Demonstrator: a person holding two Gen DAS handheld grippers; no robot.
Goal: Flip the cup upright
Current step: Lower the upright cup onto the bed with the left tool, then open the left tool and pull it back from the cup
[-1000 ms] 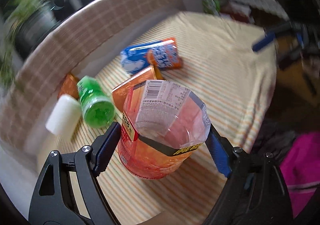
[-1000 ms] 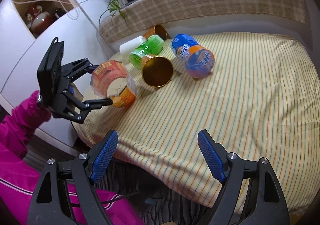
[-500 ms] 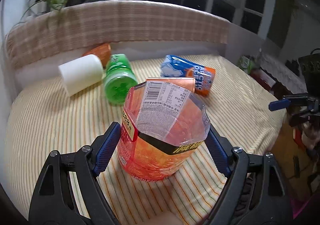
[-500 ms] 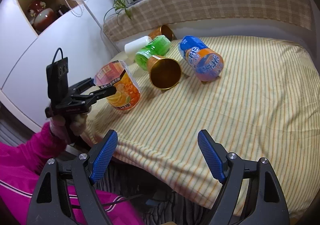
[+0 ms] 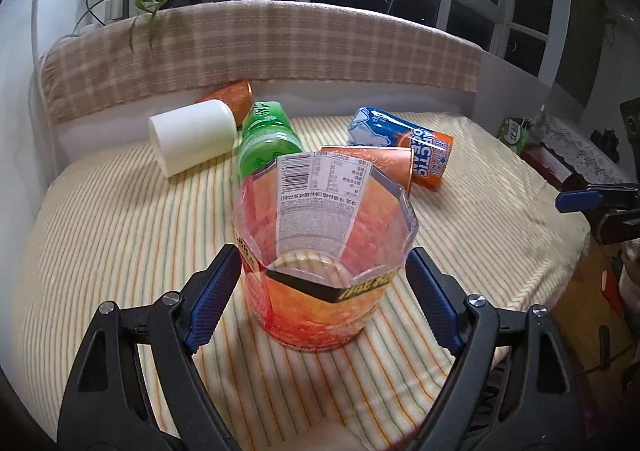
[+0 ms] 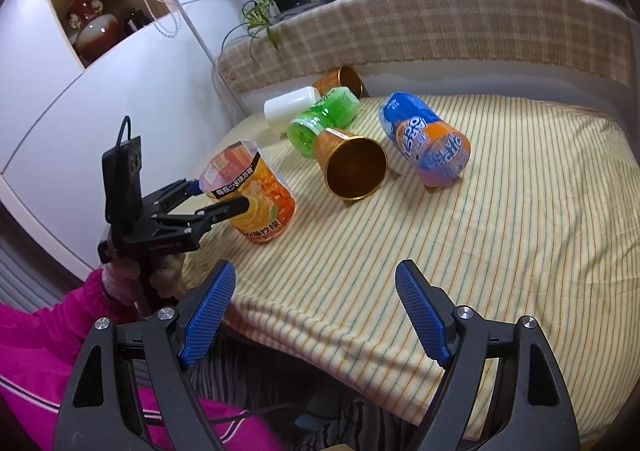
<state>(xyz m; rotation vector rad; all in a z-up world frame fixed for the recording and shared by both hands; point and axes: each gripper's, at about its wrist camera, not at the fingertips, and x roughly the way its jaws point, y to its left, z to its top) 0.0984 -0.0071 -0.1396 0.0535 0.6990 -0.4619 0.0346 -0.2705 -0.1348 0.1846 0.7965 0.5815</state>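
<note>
An orange clear-plastic cup point(image 5: 320, 271) stands mouth-up on the striped cloth point(image 5: 120, 251); in the right wrist view it point(image 6: 250, 199) leans slightly near the table's left edge. My left gripper point(image 5: 320, 295) has a blue pad on each side of the cup, with small gaps at both pads; it shows in the right wrist view point(image 6: 212, 197) around the cup. My right gripper point(image 6: 312, 315) is open and empty above the table's front edge.
Several cups lie on their sides behind: a gold-lined orange cup point(image 6: 352, 171), a green one point(image 6: 320, 119), a white one point(image 6: 290, 107), a blue-and-orange one point(image 6: 424, 143), and another orange one point(image 6: 340, 81). A checked backrest point(image 5: 260, 51) runs along the far edge.
The left gripper turned the cup from tilted in the air to mouth-up on the cloth, and its jaws have widened a little. The right gripper stayed open and barely moved.
</note>
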